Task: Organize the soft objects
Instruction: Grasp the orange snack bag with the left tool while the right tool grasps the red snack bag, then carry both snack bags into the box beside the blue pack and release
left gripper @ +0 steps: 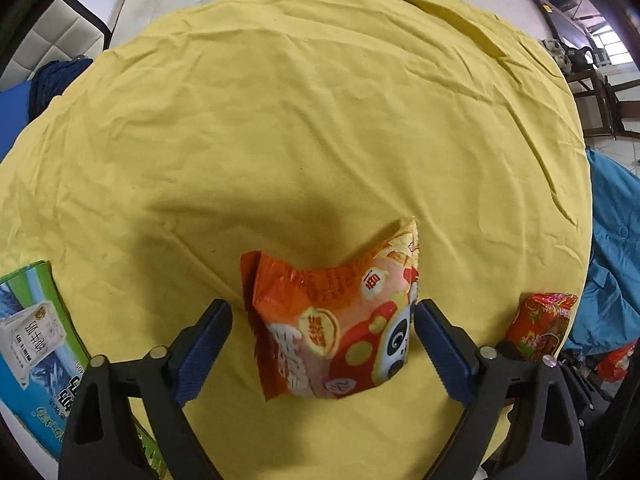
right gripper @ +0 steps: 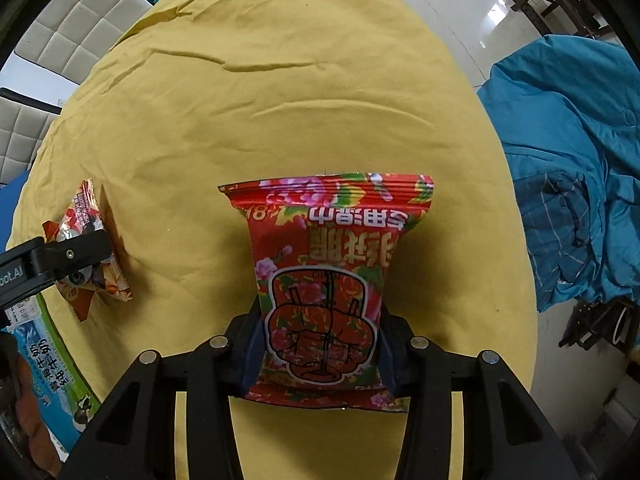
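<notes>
Sitting between open left gripper [left gripper: 322, 346] fingers: panda snack bag [left gripper: 334, 320].

A round counter [left gripper: 320, 120] draped in wrinkled yellow cloth fills most of both views. On it, at lower centre of the left wrist view, lies an orange panda snack bag [left gripper: 332, 320]. A blue-green milk carton box [left gripper: 32, 352] sits at the lower left edge. A red floral packet [right gripper: 324, 280] is at centre of the right wrist view; whether it touches the cloth cannot be told.
</notes>
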